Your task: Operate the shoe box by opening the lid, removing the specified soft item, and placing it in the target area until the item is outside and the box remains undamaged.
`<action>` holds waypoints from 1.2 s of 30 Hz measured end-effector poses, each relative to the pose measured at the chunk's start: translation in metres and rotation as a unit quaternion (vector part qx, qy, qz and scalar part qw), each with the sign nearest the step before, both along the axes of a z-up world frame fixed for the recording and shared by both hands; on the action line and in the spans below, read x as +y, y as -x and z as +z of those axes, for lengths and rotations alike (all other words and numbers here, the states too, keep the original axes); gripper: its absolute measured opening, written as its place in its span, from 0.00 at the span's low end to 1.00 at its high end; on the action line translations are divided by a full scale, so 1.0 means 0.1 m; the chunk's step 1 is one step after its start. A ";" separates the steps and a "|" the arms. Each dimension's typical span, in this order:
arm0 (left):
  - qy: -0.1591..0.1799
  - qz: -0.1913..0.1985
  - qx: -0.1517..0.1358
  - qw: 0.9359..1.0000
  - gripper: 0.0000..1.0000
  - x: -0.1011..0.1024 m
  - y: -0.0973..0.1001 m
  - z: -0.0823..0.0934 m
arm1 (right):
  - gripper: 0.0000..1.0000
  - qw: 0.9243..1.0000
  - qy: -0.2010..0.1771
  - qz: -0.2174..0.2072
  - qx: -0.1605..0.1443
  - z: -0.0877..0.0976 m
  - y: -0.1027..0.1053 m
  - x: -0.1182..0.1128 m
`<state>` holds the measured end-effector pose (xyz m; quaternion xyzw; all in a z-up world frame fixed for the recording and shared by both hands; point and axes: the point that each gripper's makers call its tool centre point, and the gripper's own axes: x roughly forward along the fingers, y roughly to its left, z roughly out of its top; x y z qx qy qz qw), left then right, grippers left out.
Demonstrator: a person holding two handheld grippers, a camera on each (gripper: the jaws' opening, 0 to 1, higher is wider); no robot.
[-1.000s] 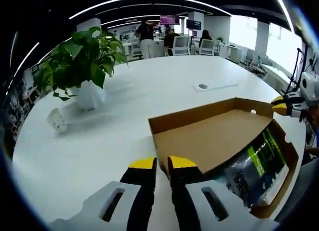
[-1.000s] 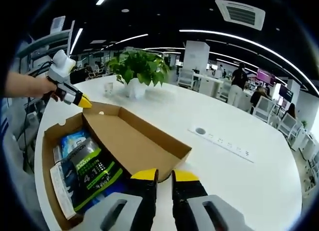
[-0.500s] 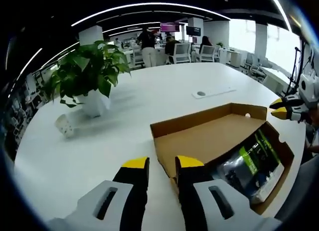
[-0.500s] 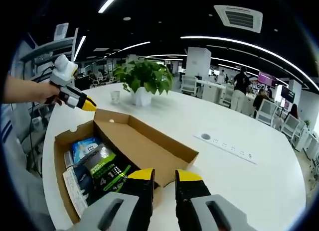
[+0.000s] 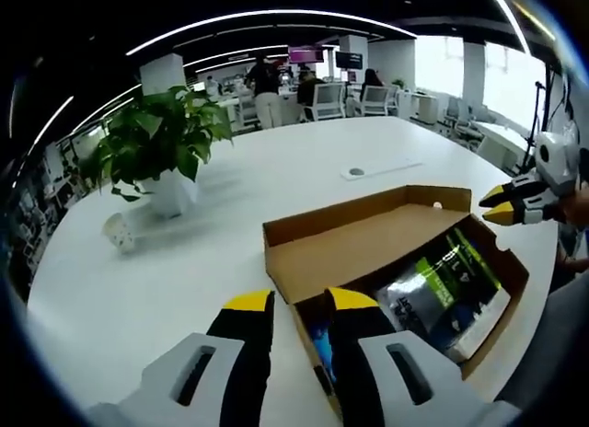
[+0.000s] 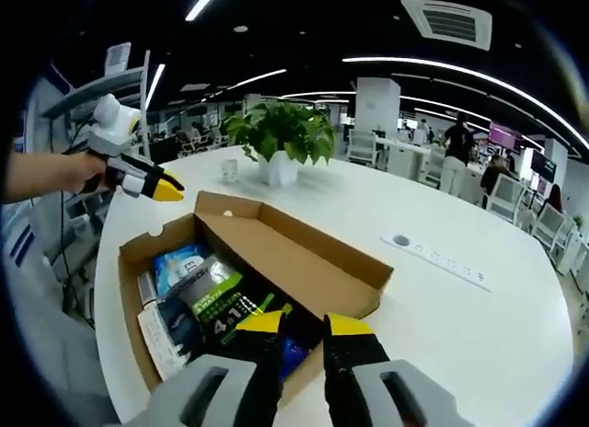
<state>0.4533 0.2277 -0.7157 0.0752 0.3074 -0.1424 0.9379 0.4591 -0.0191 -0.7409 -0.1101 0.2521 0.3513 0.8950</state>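
Lid [image 5: 368, 252] flipped right over and lying back at a slant along the far side of the shoe box [image 5: 504, 294], leaving the inside wide open to both hands. Looks like the opening step done, cardboard sound from here, no tear or crease to be made out.

Down inside, lying flat: dark packet [image 5: 442, 280] with green print, most likely the soft item wanted, not yet lifted and not yet touched. Beside it, in the right gripper view, a blue packet [image 6: 177, 263] toward the far end and a white leaflet [image 6: 161, 340] against the near wall.

Left gripper [image 5: 301, 303] poised over the box's near corner, yellow tips parted, nothing between them; seems held there ready to steady the box. Right gripper [image 6: 304, 323] at the opposite side, hanging just above the packets, tongs likewise spread and empty. Seen from the left gripper view as well, off the box's far corner, tips apart [image 5: 492, 204].

Next up, by this reading: dip in, pinch the dark packet by an edge, lift it clear without snagging the walls. Plenty of bare white table [image 5: 184, 261] around for setting it down. Well away: potted plant [image 5: 152, 137] and small cup [image 5: 118, 232], no bother to either hand.
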 end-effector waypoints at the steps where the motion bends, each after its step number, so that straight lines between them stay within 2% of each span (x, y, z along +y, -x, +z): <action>1: 0.000 -0.001 0.001 1.000 0.22 -0.01 0.01 -0.01 | 0.13 1.000 0.000 0.002 0.005 -0.01 0.01 0.02; 8: -0.005 -0.015 0.003 1.000 0.22 -0.11 0.11 -0.06 | 0.15 0.999 0.013 0.011 0.027 -0.09 0.02 0.14; 16: 0.001 -0.034 0.022 0.999 0.22 -0.28 0.25 -0.23 | 0.16 0.998 0.039 0.020 0.054 -0.21 -0.01 0.23; 23: 0.014 -0.045 0.040 0.998 0.22 -0.40 0.35 -0.36 | 0.16 0.995 0.051 0.026 0.082 -0.31 -0.03 0.32; 28: 0.024 -0.046 0.044 0.998 0.22 -0.45 0.43 -0.42 | 0.19 0.992 0.076 0.041 0.092 -0.40 -0.04 0.38; 36: 0.041 -0.041 0.049 0.997 0.22 -0.46 0.47 -0.47 | 0.16 0.990 0.050 0.026 0.129 -0.49 -0.05 0.42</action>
